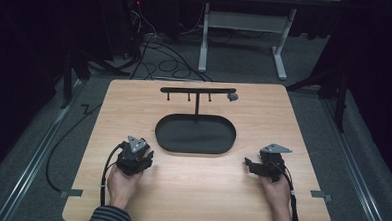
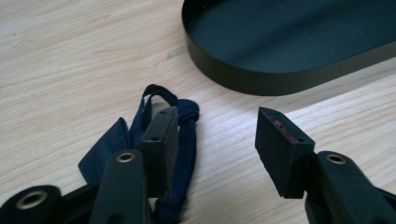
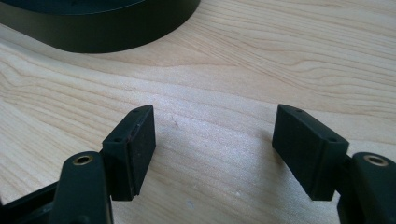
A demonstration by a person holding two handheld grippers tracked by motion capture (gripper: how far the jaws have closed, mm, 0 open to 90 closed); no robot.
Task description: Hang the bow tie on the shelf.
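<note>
While both grippers rested low on the table [image 1: 181,180], I read the left gripper [image 2: 217,140] as wide open, gripping nothing, with a dark blue fabric strap [image 2: 184,116] lying under and beside its 9 o'clock jaw. The right gripper [image 3: 215,144] gaped equally, holding nothing. The oval black tray [image 1: 165,139] sat at 12 o'clock, its hook rack [image 1: 197,90] behind. I judged the strap needed centring between the jaws first.
</note>
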